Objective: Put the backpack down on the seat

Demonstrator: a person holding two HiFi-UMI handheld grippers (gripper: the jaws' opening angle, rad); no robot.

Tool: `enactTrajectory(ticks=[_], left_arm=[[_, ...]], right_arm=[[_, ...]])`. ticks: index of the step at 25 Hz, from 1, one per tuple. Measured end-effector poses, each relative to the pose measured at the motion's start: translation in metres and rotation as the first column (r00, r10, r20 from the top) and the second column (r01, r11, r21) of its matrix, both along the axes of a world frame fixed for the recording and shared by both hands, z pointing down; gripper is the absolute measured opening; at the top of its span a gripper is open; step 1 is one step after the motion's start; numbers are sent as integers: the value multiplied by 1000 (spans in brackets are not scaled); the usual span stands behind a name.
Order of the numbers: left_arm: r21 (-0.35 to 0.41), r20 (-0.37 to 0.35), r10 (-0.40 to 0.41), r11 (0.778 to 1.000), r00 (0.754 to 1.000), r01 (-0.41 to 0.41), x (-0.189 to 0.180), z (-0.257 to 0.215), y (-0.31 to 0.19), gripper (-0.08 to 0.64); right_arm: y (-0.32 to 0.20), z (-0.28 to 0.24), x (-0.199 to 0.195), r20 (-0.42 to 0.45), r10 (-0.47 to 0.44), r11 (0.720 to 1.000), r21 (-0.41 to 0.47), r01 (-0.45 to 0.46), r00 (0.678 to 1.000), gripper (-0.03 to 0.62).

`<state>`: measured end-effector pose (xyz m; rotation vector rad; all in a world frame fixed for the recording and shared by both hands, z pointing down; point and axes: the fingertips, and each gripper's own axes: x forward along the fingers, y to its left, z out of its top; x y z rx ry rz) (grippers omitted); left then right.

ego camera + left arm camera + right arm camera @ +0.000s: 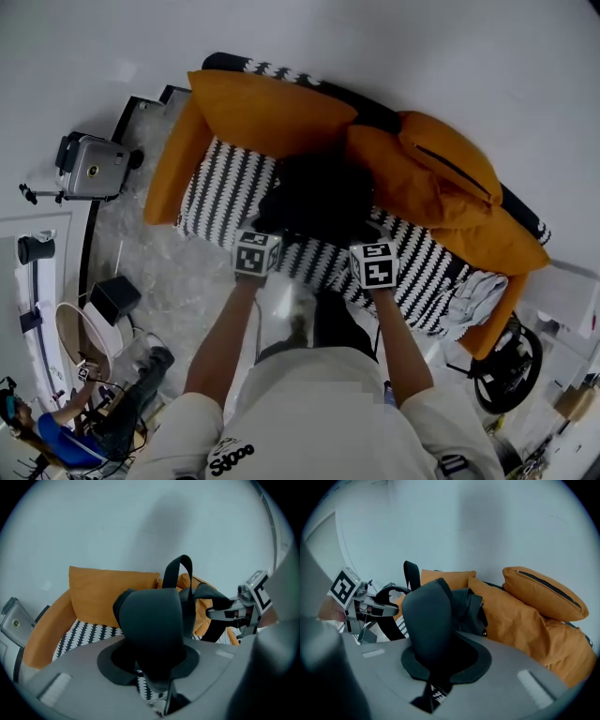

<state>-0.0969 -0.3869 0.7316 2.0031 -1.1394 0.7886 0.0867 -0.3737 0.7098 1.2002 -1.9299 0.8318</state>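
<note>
Left gripper (157, 686) is standing partly open in my hand, its jaws slack around the thin end of one shoulder strap (150, 625), with patterned seat fabric showing through the gap beside it. Right gripper (433, 688) is sitting nearly closed and looks to be pinching the second shoulder strap (427, 620). Just beyond both, the black backpack (319, 197) is lying on the black-and-white seat (217, 192), leaning toward the orange cushions (267, 112), its carry loop (180, 566) standing up. So I am judging the pack as down and the release as the step in hand.

To do it well, I am planning to spread both pairs of jaws wide until the webbing is falling free. Then I am drawing both tools straight back and slightly up, together, so no jaw is hooking a strap and dragging the pack off the front edge.

As for writing, the marker cubes (256, 253) are carrying only square black-and-white patterns. A short white word is showing on my shirt (231, 459), too warped for me to spell out. Nothing legible is showing on the backpack, the cushions or the silver device (94, 167) on the floor at far left.
</note>
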Motion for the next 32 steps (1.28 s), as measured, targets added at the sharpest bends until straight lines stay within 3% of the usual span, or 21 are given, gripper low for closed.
enactTrajectory(ticks=[9,20,25,28,32], left_arm=[[-99,-47,-30,995,998,25,19,45,9,124],[-174,-144,-104,982,984,78,47,74,-2,158],[-185,-144,-115,979,983,88,48,79,-4,173],[-197,-158,-137,975,978,104,44,79,0,230],[-219,-225,-235,958,946,186,35,76,3,274]], right_arm=[[14,40,-6,-15,37,997,-66,-38,999,48],[18,68,-50,38,-59,982,-176,64,998,94],[14,74,-61,92,-63,977,-199,80,994,203],[20,72,-68,132,-70,969,-226,99,989,257],[26,69,-66,161,-71,965,-238,109,984,308]])
